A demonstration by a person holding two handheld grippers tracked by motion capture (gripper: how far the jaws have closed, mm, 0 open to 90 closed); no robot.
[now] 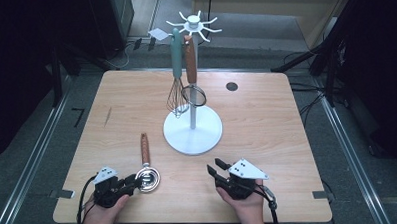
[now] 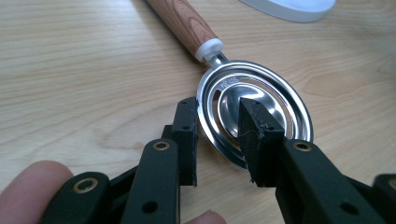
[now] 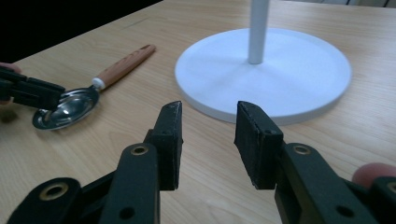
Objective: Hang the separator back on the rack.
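The egg separator [image 1: 147,170] lies on the table [image 1: 267,134], its bowl between the left gripper's [image 1: 134,180] jaws and its handle pointing away beyond them. The stand's base [image 1: 192,133] sits just beyond the right gripper [image 1: 213,171], with whisk [image 1: 176,88] and strainer [image 1: 192,87] hanging above it.

High view: fixed above the near edge of the table [image 1: 266,109], facing forward and down, far enough to take in the whole top, the rack [image 1: 192,129] at centre and floor beyond.

Left gripper view: riding on the left tool [image 2: 217,140], low over the wood, looking along its jaws, very close to the spoon [image 2: 252,105]; rack base at the top edge.

Right gripper view: riding on the right tool [image 3: 208,140], low, facing the rack base from near, spoon and left tool to the left of it.

Shared by all three: spoon, rack base, wood around them.
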